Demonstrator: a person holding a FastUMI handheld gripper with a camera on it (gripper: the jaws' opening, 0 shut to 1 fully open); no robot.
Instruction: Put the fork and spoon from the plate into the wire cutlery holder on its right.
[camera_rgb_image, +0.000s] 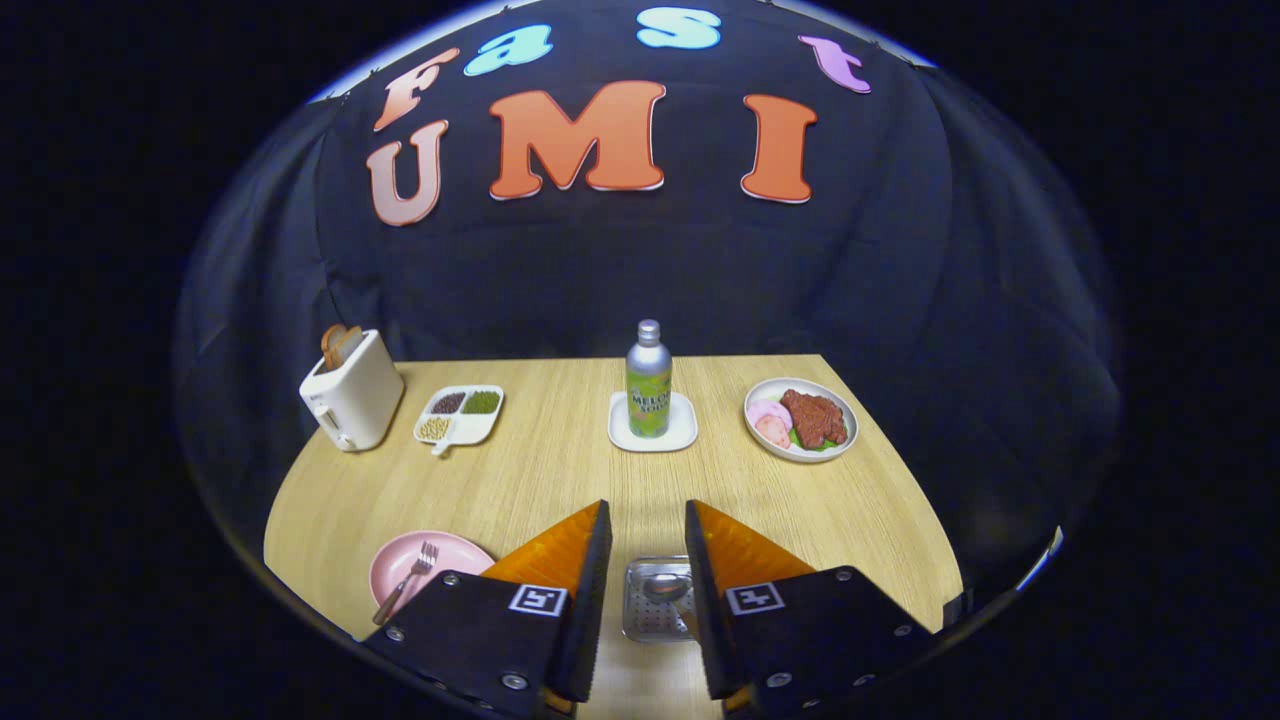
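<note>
The hand-held gripper is open, its fingers apart and empty above the counter. Between the fingers, below, sits the holder with the spoon apparently already in it. The fork lies on the pink plate, left of the holder. Judged next step: fetch the fork. Move left, align the fingers across the handle, descend and close on it squarely to prevent tilting.
</note>
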